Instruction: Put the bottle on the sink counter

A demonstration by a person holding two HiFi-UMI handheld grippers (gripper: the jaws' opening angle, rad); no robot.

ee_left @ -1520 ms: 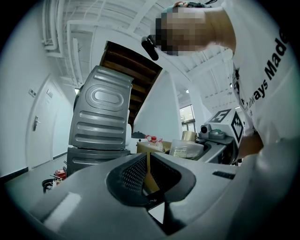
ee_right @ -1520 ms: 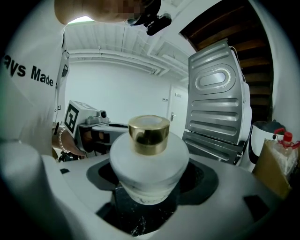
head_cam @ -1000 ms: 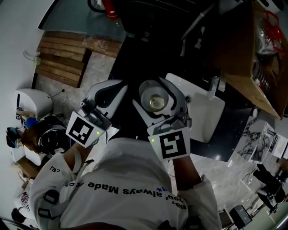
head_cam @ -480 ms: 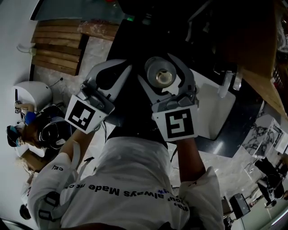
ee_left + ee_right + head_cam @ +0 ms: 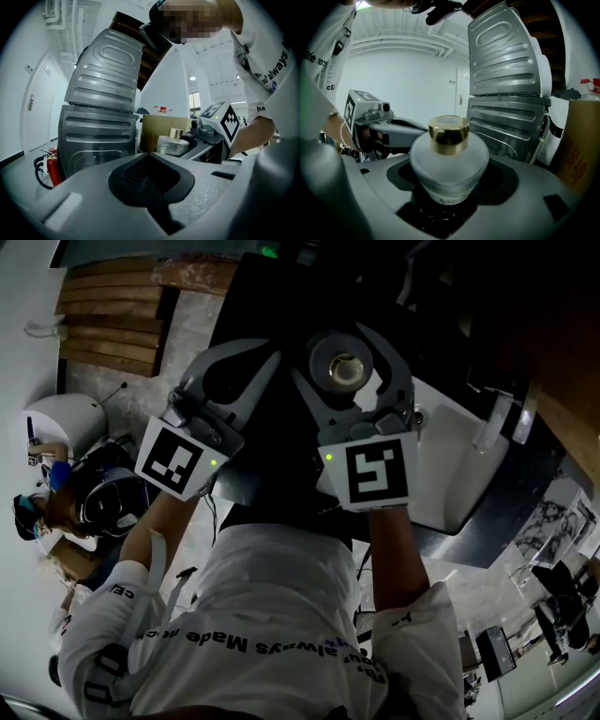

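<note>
A frosted round bottle with a gold cap sits upright between the jaws of my right gripper, which is shut on it. It hangs over the dark counter, left of the white sink basin. The right gripper view shows the bottle filling the hollow between the jaws. My left gripper is just left of it, shut with nothing held. From the left gripper view, its jaws meet, and the bottle shows beyond them.
A faucet stands at the basin's far side. A ribbed metal appliance rises ahead, with a red fire extinguisher at its foot and a cardboard box beside it. Wooden planks lie on the floor at left.
Both grippers have moved forward over the dark counter, the right one still holding the bottle. The sink has slid lower and rightward in the head view.
</note>
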